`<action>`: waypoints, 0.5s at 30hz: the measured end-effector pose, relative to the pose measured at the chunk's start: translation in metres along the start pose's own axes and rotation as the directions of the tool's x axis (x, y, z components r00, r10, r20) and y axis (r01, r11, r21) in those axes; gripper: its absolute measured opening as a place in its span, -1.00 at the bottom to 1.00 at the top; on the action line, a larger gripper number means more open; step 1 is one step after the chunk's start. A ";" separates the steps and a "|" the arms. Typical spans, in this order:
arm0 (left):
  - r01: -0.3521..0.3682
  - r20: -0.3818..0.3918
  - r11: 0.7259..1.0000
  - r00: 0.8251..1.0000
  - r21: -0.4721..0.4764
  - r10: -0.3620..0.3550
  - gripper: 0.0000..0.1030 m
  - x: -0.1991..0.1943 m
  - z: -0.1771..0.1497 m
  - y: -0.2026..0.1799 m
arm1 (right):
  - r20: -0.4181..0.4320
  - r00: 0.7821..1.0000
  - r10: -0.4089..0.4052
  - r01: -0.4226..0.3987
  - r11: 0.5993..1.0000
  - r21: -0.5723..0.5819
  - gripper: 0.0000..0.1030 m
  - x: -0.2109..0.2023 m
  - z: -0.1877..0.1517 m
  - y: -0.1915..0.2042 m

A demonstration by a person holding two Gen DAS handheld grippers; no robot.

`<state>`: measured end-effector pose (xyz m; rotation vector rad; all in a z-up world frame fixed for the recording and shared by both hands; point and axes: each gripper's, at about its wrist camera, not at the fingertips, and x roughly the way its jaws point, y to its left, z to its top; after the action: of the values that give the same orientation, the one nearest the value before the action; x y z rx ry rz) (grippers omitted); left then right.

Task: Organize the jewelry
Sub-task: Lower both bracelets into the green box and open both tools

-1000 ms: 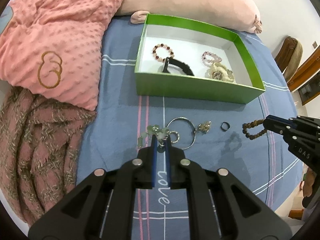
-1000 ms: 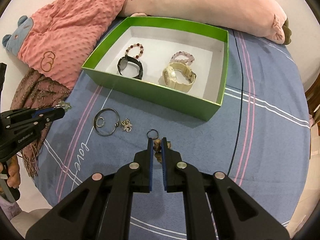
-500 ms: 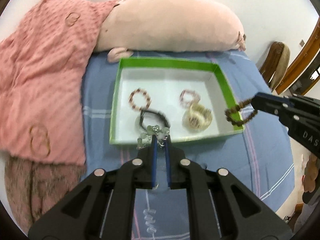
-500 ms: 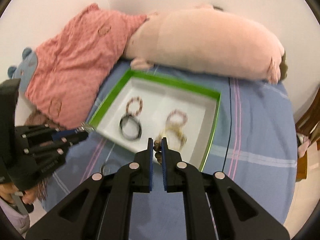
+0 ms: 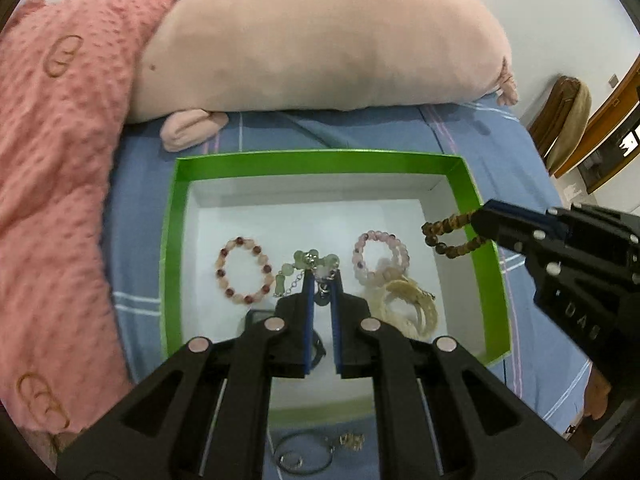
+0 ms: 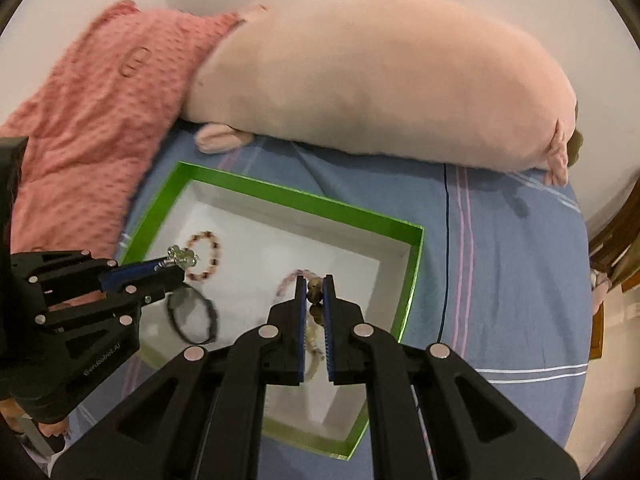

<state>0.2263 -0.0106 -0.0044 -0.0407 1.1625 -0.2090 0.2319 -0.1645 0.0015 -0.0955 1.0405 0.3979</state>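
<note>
What changed: a moment ago both my hands were low over the blue bedsheet (image 5: 360,128) where loose pieces lay; now both are above the green box (image 5: 320,158), each carrying a piece.
Left fingers: my left gripper (image 5: 322,280) is pinched almost shut on a green bead bracelet (image 5: 308,262) with a small silver chain and charm. It hangs over the middle of the box floor.
Right fingers: my right gripper (image 6: 314,292) is pinched almost shut on a brown bead bracelet (image 5: 450,232). In the left view it dangles at the box's right wall, partly over the rim.
Meaning for the task: as I judge it, both pieces are carried over and only need releasing. The brown one may want to go further inward first.
Already in the box: a pink and dark red bead bracelet (image 5: 244,272), a pale pink bead bracelet (image 5: 380,254), a cream watch (image 5: 408,308) touching it, and a black watch (image 6: 192,314), partly hidden behind my left fingers.
Still on the bed: a thin metal bangle (image 5: 304,456), a small ring and a gold charm (image 5: 352,440), just outside the near wall of the box.
Materials and shapes: the box is shallow card, green walls, smooth white floor. The beads are round and glossy; the brown ones look like wood.
Surroundings: a bumpy pink blanket (image 5: 52,160) and a long, soft pink plush pillow (image 5: 320,40) lie behind the box.
</note>
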 end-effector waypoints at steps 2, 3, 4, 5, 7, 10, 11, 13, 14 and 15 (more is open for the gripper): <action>0.002 -0.023 1.000 1.000 0.003 -0.002 -0.85 0.016 0.003 -0.002 | -0.029 1.000 -0.008 0.008 1.000 0.005 -0.86 0.015 -0.001 -0.005; 0.004 -0.036 1.000 0.999 0.002 -0.004 -0.85 0.024 0.003 -0.002 | -0.041 0.999 -0.011 0.011 1.000 0.005 -0.86 0.021 -0.003 -0.007; 0.007 -0.049 1.000 0.999 -0.001 -0.007 -0.85 0.031 0.003 -0.003 | -0.057 0.998 -0.016 0.016 1.000 0.006 -0.86 0.029 -0.006 -0.010; 0.010 -0.061 1.000 0.998 -0.006 -0.011 -0.85 0.038 0.002 -0.002 | -0.067 0.998 -0.018 0.018 1.000 0.008 -0.86 0.034 -0.008 -0.012; 0.011 -0.079 1.000 0.997 -0.008 -0.012 -0.85 0.048 0.002 -0.002 | -0.089 0.996 -0.022 0.023 1.000 0.014 -0.86 0.044 -0.012 -0.016; 0.008 -0.106 1.000 0.994 -0.005 -0.009 -0.85 0.061 -0.002 -0.002 | -0.120 0.992 -0.025 0.027 1.000 0.014 -0.86 0.055 -0.019 -0.020; 0.007 -0.116 1.000 0.993 0.003 -0.007 -0.80 0.064 -0.004 -0.003 | -0.128 0.992 -0.024 0.025 1.000 0.010 -0.85 0.057 -0.020 -0.020; -0.001 -0.116 1.000 0.993 0.017 0.002 -0.61 0.066 -0.006 -0.005 | -0.132 0.991 -0.033 0.032 0.999 -0.013 -0.59 0.057 -0.024 -0.017; -0.003 -0.111 1.000 0.994 0.022 0.005 -0.51 0.066 -0.007 -0.006 | -0.128 0.991 -0.043 0.041 0.999 -0.019 -0.43 0.056 -0.025 -0.015; -0.006 -0.106 1.000 0.994 0.026 0.009 -0.51 0.064 -0.008 -0.007 | -0.119 0.992 -0.049 0.047 0.999 -0.019 -0.13 0.054 -0.026 -0.015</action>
<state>0.2420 -0.0288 -0.0647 -0.0027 1.2652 -0.2215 0.2393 -0.1703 -0.0593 -0.1604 1.1504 0.3607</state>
